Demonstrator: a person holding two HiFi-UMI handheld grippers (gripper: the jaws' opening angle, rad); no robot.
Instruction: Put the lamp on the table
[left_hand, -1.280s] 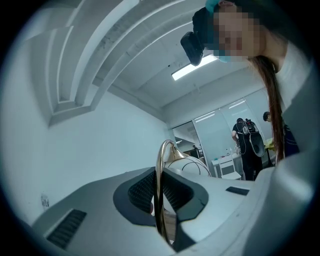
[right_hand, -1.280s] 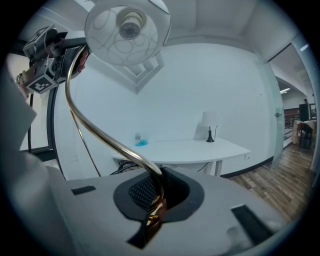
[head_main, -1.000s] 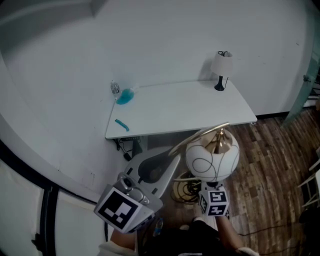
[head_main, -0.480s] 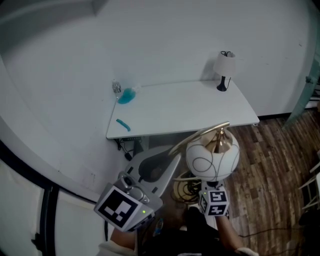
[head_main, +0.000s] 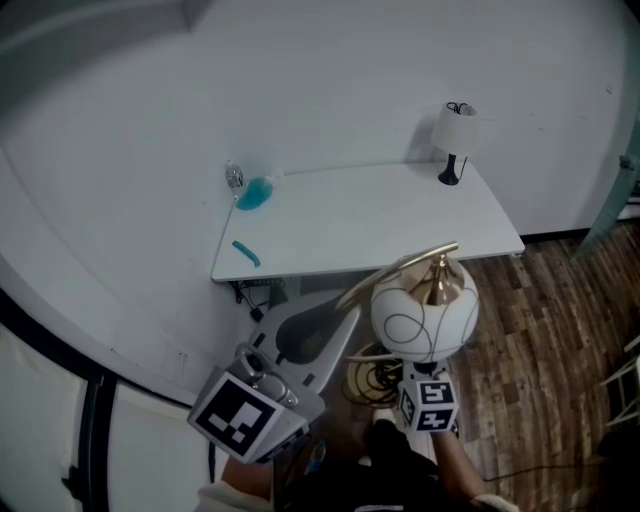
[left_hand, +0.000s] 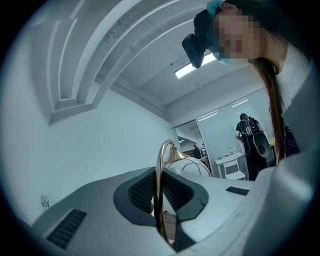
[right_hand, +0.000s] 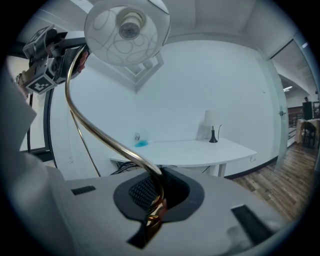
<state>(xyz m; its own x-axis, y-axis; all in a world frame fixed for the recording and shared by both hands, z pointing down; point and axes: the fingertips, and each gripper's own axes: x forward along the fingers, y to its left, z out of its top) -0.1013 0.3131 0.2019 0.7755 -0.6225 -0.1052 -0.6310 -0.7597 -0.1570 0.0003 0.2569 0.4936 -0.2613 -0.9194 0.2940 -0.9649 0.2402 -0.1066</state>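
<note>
Lamp (head_main: 425, 318) held in air over wood floor (head_main: 545, 330), short of white counter (head_main: 380, 225). Slim brass stem rises, arches over; round white globe shade on top. Left gripper (left_hand: 159, 210) clamps arch, right gripper (right_hand: 155, 207) clamps stem's lower end.

The worktop (head_main: 380, 215) lies open across its middle; a small lamp (head_main: 452, 135) blocks the far-right corner, and a blue item (head_main: 252, 192), perhaps cloth, the far-left.

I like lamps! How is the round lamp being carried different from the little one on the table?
The globe lamp has a round swirly shade and gold arm; the table lamp, a plain shade and black stand. The globe lamp is carried; the table lamp stands on the table. Both shades are white.
</note>
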